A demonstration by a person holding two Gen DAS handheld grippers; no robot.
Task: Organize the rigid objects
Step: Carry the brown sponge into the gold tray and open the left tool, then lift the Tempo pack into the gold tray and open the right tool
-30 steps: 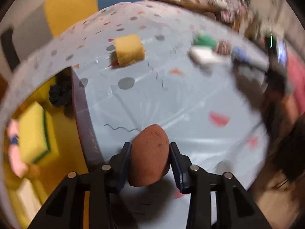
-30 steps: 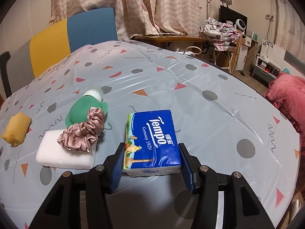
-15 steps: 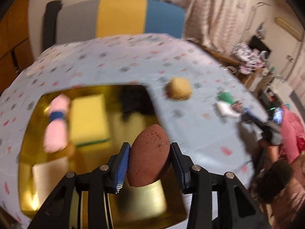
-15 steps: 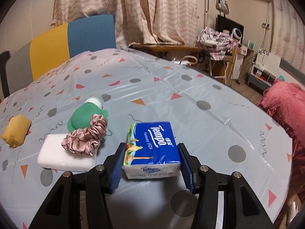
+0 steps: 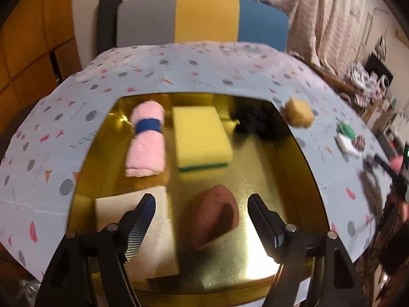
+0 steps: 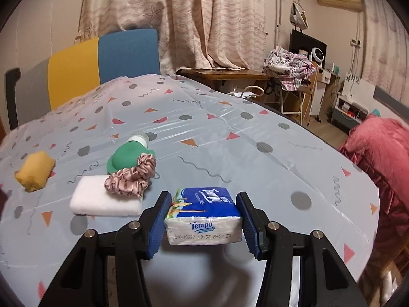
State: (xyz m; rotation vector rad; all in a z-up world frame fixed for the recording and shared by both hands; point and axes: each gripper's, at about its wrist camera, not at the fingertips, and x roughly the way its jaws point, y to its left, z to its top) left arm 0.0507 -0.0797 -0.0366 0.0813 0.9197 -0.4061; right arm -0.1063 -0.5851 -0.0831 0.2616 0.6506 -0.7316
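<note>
Left wrist view: the left claw hangs over the gold tray, which sits on the bench. Its jaws have just been opening and now stand wide apart, pads clear of everything. The brown egg-shaped lump lies between and below them, touching neither pad; whether it has settled on the tray floor cannot be told, as the picture is blurred. Its long axis appears to run from near left to far right. Also in the tray: a pink rolled towel, a yellow sponge, a dark item at the back and a beige pad under the left jaw. Right wrist view: the right claw is clamped on a blue tissue pack, one pad pressing each long side, the pack's long axis pointing away along the fingers and lifted clear of the bench. Left of it lie a white block with a pink scrunchie on top, a green bottle and an orange sponge. Judgement: the tray lies well to the left, so the right hand must carry the pack across.
</note>
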